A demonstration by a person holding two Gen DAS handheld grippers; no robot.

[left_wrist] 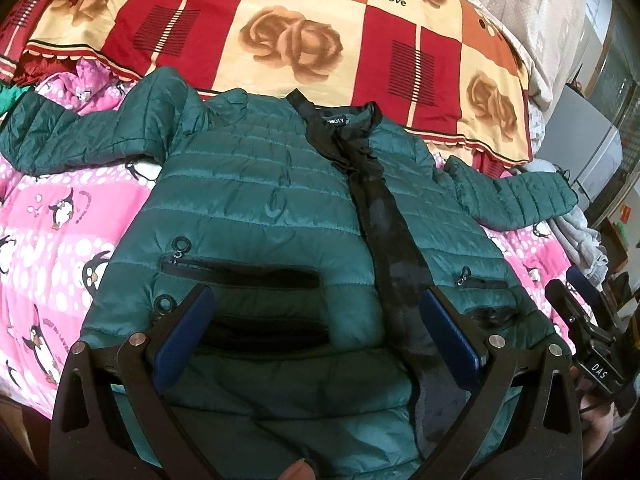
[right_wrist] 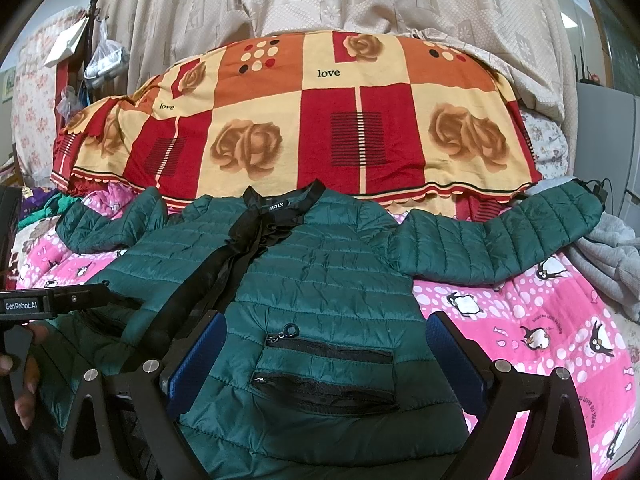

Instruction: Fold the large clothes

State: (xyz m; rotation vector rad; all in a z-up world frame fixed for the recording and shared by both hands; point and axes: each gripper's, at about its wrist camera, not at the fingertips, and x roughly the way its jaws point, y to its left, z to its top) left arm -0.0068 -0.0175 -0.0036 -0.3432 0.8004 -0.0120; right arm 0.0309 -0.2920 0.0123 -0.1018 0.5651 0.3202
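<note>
A green quilted puffer jacket [left_wrist: 256, 200] is lying front-up and spread flat on a pink penguin-print blanket [left_wrist: 44, 248], its collar pointing toward a red-and-cream rose-patterned cover [left_wrist: 296, 40] heaped at the far side. Starting at the left, its left-hand sleeve [left_wrist: 88, 132] is stretching out sideways over the pink fabric, slightly rumpled at the shoulder. The left gripper [left_wrist: 316, 340] is hovering low over the hem by the zipped pockets [left_wrist: 240, 272], its blue-padded fingers spread wide and pinching nothing. Down the middle, the black placket and ribbon tie [left_wrist: 376, 208] are running from collar to hem. Further right, the right gripper [right_wrist: 326, 356] is likewise hanging over the other front panel with its tongs parted, empty, above another pocket zip [right_wrist: 328, 350]. The far sleeve [right_wrist: 500, 236] is reaching out toward a grey garment [right_wrist: 608, 256] at the bed's edge. The jacket looks light, puffy and springy, with a slick shell likely to slide, so pinching a quilted seam at the cuff or hem corner seems the surest hold.
</note>
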